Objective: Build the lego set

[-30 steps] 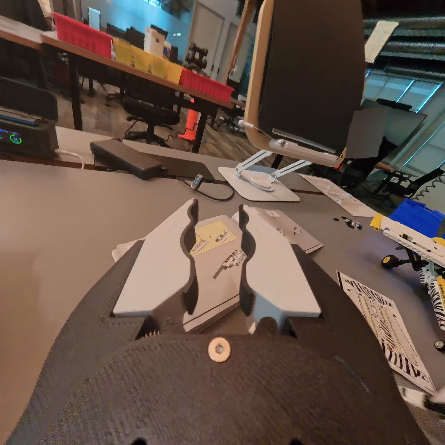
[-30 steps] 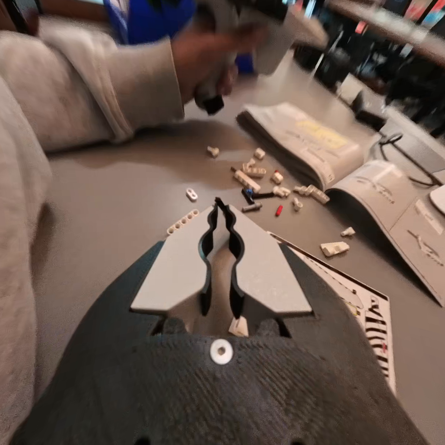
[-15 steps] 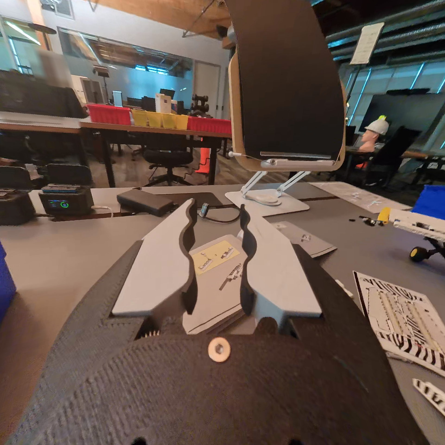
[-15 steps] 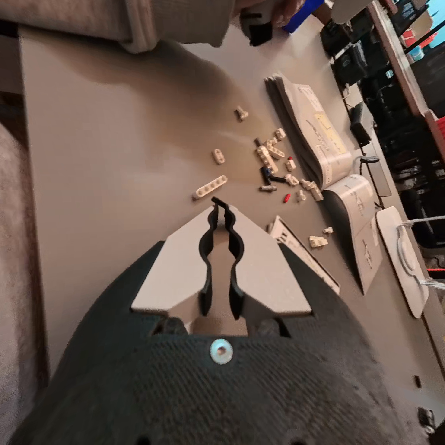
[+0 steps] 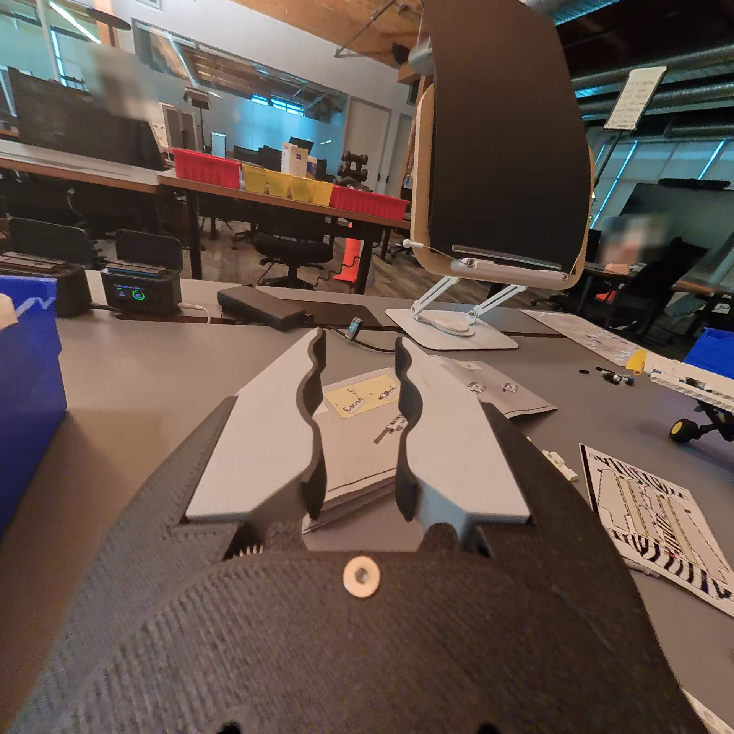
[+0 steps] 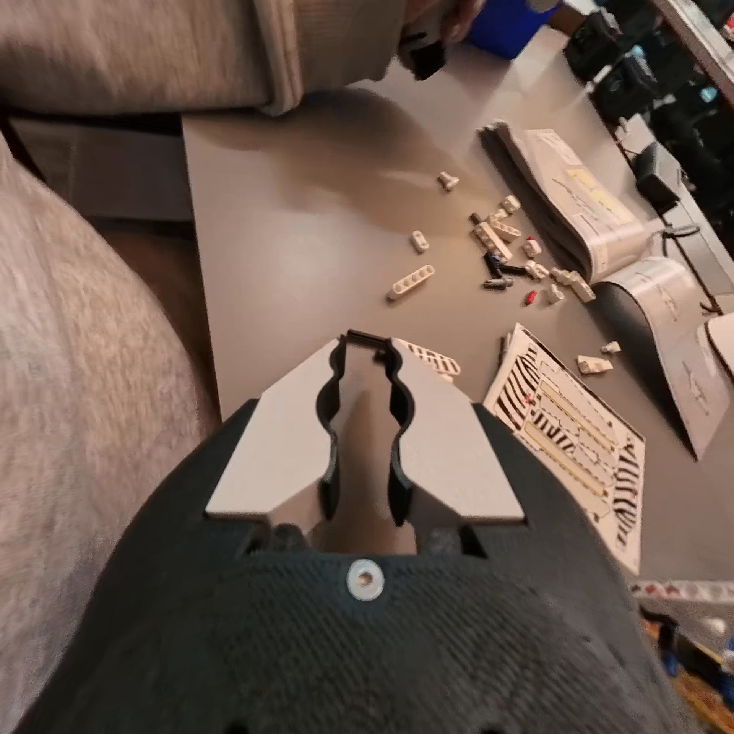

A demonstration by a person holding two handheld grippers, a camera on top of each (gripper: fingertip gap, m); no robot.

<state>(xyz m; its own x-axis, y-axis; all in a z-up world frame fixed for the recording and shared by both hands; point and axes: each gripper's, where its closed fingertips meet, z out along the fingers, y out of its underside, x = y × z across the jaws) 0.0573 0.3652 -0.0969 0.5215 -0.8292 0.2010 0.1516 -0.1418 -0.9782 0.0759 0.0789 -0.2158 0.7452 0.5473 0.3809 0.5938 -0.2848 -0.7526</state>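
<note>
My left gripper point(image 5: 359, 341) is open and empty above the open instruction booklet point(image 5: 357, 421). My right gripper point(image 6: 365, 337) is held above the grey table point(image 6: 298, 206), and a small black lego piece point(image 6: 363, 336) spans the gap between its tips. Several loose white lego pieces point(image 6: 496, 234) and a white beam point(image 6: 411, 281) lie ahead of it, beside the booklet point(image 6: 576, 206). A zebra-striped sticker sheet point(image 6: 556, 429) lies to its right and also shows in the left wrist view point(image 5: 651, 524). A partly built lego vehicle point(image 5: 707, 397) stands at the far right.
A blue bin point(image 5: 28, 377) stands at the left. A tablet on a stand point(image 5: 449, 325), a black power brick point(image 5: 258, 306) and cables sit at the back. A sleeved arm point(image 6: 159, 51) reaches over the table's near edge. A striped white lego panel point(image 6: 433, 359) lies by my right fingertip. There is about 30 cm between the tips of the two grippers. The partly built lego vehicle point(image 5: 707, 397) lies some 30 cm from my right tips, 40 cm from my left tips.
The left gripper has tilted up and swung left, bringing the blue bin into view. The right gripper has drawn back from the loose pieces, and its jaws stand wider around the black piece.
</note>
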